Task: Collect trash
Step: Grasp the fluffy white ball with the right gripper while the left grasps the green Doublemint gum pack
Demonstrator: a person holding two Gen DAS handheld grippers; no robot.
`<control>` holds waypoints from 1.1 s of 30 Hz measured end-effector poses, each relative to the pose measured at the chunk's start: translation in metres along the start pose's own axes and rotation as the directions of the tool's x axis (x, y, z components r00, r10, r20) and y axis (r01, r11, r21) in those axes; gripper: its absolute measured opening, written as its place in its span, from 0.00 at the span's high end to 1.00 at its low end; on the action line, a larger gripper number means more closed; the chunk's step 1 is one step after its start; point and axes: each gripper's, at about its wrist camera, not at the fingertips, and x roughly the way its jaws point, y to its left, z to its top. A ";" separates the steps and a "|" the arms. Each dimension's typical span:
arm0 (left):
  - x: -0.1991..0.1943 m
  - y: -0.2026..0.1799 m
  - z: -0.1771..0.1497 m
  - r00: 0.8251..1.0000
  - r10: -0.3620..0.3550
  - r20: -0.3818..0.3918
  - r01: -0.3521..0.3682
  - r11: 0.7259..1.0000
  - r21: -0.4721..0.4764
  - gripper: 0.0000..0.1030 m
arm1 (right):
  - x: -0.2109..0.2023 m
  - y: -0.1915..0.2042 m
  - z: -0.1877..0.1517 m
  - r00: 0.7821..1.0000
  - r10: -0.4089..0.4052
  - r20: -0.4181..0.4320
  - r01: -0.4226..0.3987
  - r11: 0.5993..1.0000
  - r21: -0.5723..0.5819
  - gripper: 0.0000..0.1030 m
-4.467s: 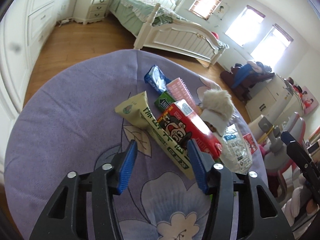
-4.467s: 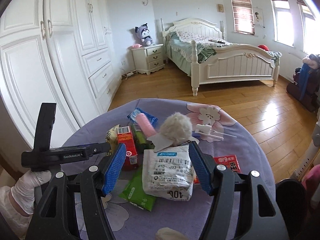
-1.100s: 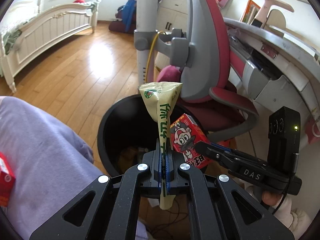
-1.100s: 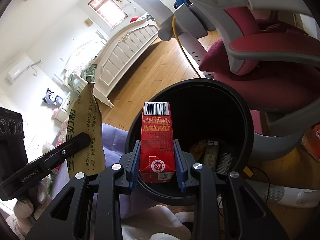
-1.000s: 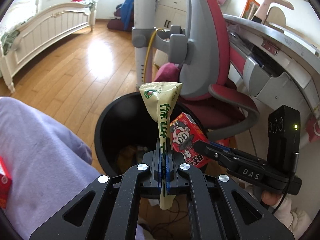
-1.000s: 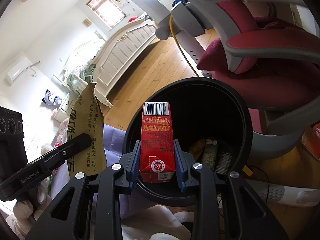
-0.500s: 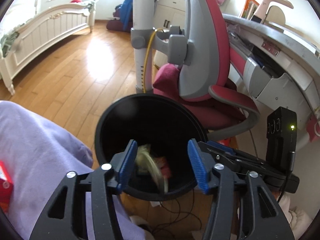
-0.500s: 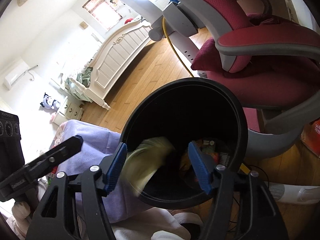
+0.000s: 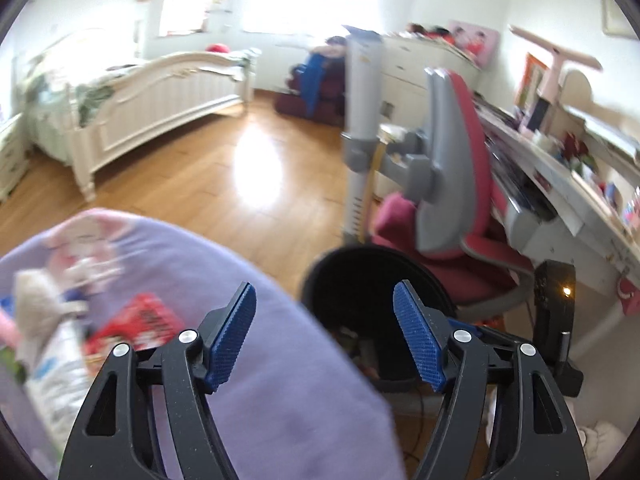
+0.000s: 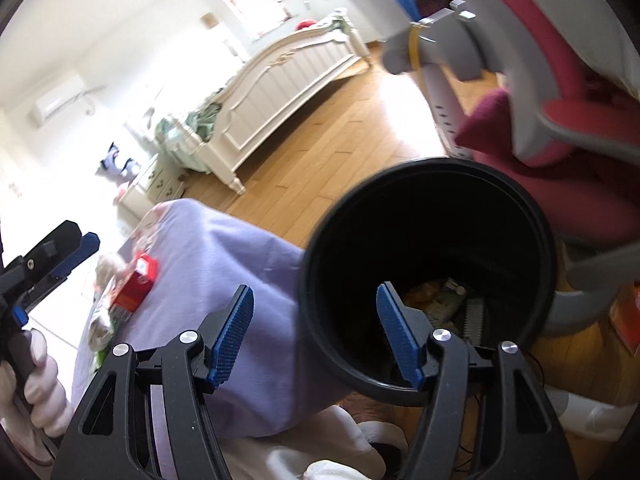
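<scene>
Trash: a red box [image 9: 134, 326] lies on the purple table [image 9: 280, 392] with a white crinkled packet [image 9: 56, 368] and a fuzzy pale lump [image 9: 34, 300] just beside it; something green shows at the pile's near end in the right wrist view.
Bin: black and round [image 10: 528, 216], on the floor against the table's edge, with wrappers already at its bottom [image 10: 444, 296].
Left gripper: [image 9: 325, 338] empty, jaws opening, nothing between them; it points across the table edge, with the pile off to its left.
Right gripper: [image 10: 316, 338] jaws apart and empty, hanging over the bin's near rim.
Handling, red box: probably a light, stiff carton; its flat faces suit the pads, so take it across the narrow width.
Handling, packet: thin, soft and crinkly, likely slippery; pinch a loose edge or fold rather than the flat.
Handling, lump: soft and very light, but the blur here hides what it is; squeeze its middle.
Risk: the pieces touch, so lifting one may drag another.
Progress: part of the trash is binned, and the pile remains.
</scene>
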 end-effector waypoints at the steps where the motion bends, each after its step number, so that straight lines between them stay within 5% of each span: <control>1: -0.009 0.012 -0.001 1.000 0.013 0.008 -0.013 1.000 -0.025 0.31 | 0.001 0.008 0.000 1.000 0.006 -0.001 -0.006 1.000 -0.017 0.37; 7: -0.067 0.102 -0.015 0.988 0.152 0.038 -0.143 0.973 -0.183 0.31 | 0.005 0.065 0.004 0.999 0.034 -0.006 -0.034 0.990 -0.140 0.36; 13: -0.111 0.201 -0.052 0.952 0.305 -0.002 -0.284 0.883 -0.374 0.31 | 0.017 0.140 0.007 0.999 0.039 -0.005 -0.039 0.938 -0.345 0.36; 16: -0.121 0.240 -0.073 0.948 0.316 -0.039 -0.297 0.836 -0.462 0.31 | 0.028 0.177 0.005 0.999 0.051 -0.018 -0.054 0.901 -0.431 0.36; 20: -0.120 0.263 -0.087 0.954 0.294 -0.060 -0.283 0.813 -0.509 0.31 | 0.047 0.230 0.005 0.995 0.089 -0.052 -0.103 0.847 -0.521 0.36; 29: -0.090 0.291 -0.086 0.965 0.248 -0.080 -0.249 0.791 -0.559 0.31 | 0.103 0.318 0.014 0.985 0.109 -0.132 -0.169 0.751 -0.639 0.35; 33: -0.081 0.298 -0.086 0.966 0.241 -0.095 -0.252 0.792 -0.557 0.44 | 0.132 0.341 0.013 0.982 0.093 -0.162 -0.178 0.729 -0.661 0.35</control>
